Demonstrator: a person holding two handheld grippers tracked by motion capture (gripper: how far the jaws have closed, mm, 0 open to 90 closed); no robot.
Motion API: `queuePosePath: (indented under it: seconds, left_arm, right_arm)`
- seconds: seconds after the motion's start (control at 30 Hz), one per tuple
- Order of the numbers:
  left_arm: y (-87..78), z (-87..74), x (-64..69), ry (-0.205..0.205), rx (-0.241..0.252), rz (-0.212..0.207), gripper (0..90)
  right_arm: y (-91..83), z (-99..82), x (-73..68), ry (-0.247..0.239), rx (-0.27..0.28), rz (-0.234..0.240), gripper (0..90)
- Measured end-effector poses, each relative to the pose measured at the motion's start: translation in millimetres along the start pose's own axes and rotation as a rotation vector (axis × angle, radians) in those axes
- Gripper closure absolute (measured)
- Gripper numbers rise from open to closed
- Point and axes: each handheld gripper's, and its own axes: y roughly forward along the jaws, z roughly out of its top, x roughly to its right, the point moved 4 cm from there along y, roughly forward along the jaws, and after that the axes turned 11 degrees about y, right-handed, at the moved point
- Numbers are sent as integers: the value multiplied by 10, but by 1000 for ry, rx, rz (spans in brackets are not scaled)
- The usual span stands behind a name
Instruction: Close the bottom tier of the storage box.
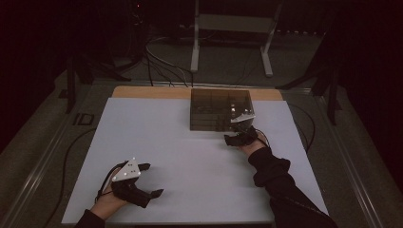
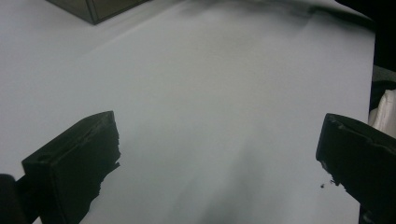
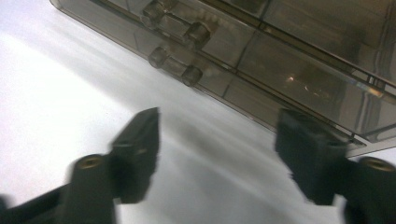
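Observation:
A smoked see-through drawer box [image 1: 220,109] stands at the far middle of the white mat [image 1: 190,156]. In the right gripper view its front shows two small drawer handles [image 3: 175,65], one above the other. My right gripper [image 1: 236,138] hovers just in front of the box's near right corner, open, with nothing between its jaws [image 3: 217,149]. My left gripper [image 1: 151,180] rests near the front left of the mat, far from the box. Its jaws stand wide apart over bare mat [image 2: 219,163]. A corner of the box [image 2: 93,7] shows at the top left of the left gripper view.
The mat lies on a wooden table whose far edge [image 1: 142,91] shows behind it. Beyond the table, cables [image 1: 161,66] run over the dark floor beside the white legs of a stand [image 1: 195,47]. The mat's right edge [image 2: 373,70] is close to the left gripper.

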Motion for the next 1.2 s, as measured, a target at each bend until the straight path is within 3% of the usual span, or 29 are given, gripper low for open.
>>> queuePosePath:
  seconds: [0.13, 0.2, 0.6, 1.03, 1.07, 1.2]
  left_arm:
    - [-2, 3, 0, 1, 1, 0, 0]
    - [-1, 4, 0, 1, 0, -1, 0]
    - [4, 16, -14, -2, 3, 1, 0]
    - [-6, 9, -11, -3, 1, 2, 0]
    - [-7, 8, -12, -2, 0, 2, 0]
    - [-5, -1, -9, -4, 0, 3, 0]
  right_arm:
    - [-9, 9, -14, 6, -17, 11, 132]
    - [-16, 9, -31, 5, -28, 42, 76]
    - [-71, 62, -73, -11, -3, 80, 71]
    - [-124, 103, -234, -56, 17, 142, 73]
    - [-137, 114, -256, -59, 16, 168, 72]
    - [-188, 164, -301, -54, 40, 198, 73]
